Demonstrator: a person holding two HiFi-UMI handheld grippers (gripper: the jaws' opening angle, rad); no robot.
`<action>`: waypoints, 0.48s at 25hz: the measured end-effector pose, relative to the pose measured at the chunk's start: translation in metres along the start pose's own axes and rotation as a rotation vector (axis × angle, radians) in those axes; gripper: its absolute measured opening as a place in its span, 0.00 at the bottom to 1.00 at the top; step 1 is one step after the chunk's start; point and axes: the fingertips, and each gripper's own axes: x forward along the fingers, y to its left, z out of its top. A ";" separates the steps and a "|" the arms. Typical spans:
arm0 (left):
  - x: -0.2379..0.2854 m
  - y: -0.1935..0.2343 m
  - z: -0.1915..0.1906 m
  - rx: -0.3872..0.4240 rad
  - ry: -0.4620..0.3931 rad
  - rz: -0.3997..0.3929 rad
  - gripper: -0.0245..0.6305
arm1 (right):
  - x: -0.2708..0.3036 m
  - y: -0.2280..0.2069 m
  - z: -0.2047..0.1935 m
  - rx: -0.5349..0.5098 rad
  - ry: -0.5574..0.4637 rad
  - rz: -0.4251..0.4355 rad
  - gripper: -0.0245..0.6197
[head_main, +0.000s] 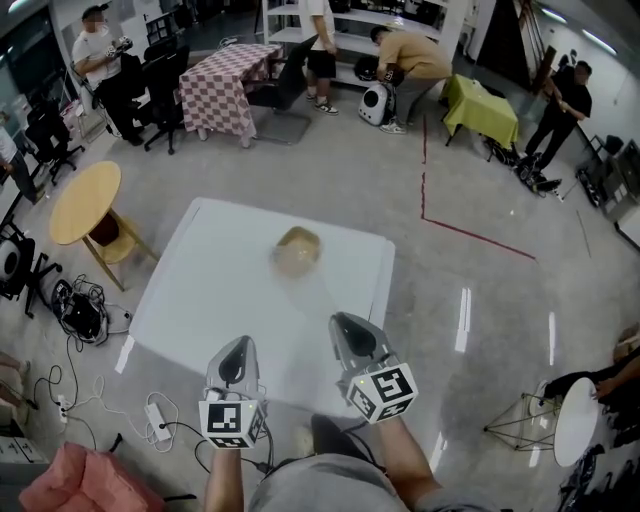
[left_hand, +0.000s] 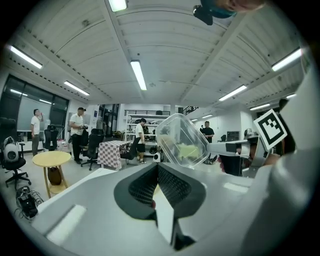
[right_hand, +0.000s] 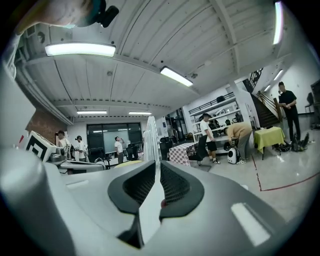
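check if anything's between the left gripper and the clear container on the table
Nothing visible: only the white table lies between the left gripper and the clear container; the right gripper is off to one side.

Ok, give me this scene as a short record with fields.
Left tongs: shut, nothing between them
Right tongs: shut on the edge of a clear plastic container
Container: tilted, a yellowish patch shows through it
Surface: white table, in front of both tongs
Around: round wooden table, checked tablecloth, people farther back
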 end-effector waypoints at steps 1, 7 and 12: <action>-0.006 -0.005 0.000 0.003 -0.002 -0.002 0.06 | -0.008 0.003 -0.001 -0.004 -0.002 0.000 0.10; -0.041 -0.029 -0.001 0.017 -0.015 -0.016 0.06 | -0.049 0.019 -0.012 -0.026 -0.007 -0.012 0.10; -0.067 -0.047 -0.004 0.024 -0.017 -0.031 0.06 | -0.080 0.028 -0.022 -0.056 0.000 -0.038 0.10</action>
